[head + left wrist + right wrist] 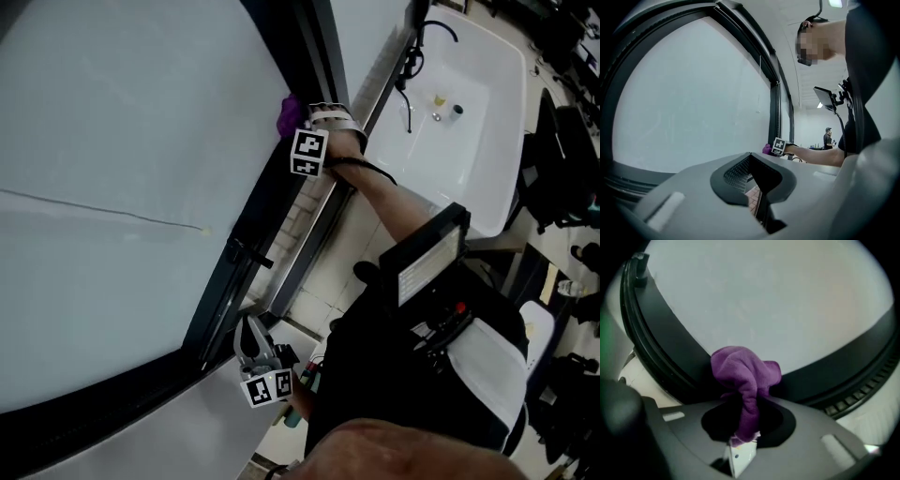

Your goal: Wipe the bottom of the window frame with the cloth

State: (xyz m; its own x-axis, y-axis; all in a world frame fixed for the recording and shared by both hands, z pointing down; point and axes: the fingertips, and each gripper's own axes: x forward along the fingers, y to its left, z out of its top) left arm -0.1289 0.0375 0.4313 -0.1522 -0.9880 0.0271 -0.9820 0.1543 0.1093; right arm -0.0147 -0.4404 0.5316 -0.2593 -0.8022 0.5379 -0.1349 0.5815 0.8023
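Right gripper view gives us the plainest reading: the right gripper [740,439] has its jaws clamped on the lower tail of the purple cloth [746,373]. The loose bunch stands up at 12 o'clock from the jaws, against the dark frame [670,359] just under the glass [764,296]. The left gripper [752,187] has its jaws together with nothing between them. In the head view it hangs at 6 o'clock, near the frame corner, well apart from the cloth.

What could go wrong, in our judgement: only a narrow tail is pinched, so friction on the frame may pull the cloth out during a stroke. The bunch is also high, so it may rub the glass and not the frame. A small dark fitting [246,253] sticks out of the frame at 7 o'clock from the cloth, and the cloth may catch on it.

We cannot tell if the cloth really presses on the frame or only stands before it. In the head view the marker cube and the hand cover the right jaws, and the cloth shows only as a small patch.
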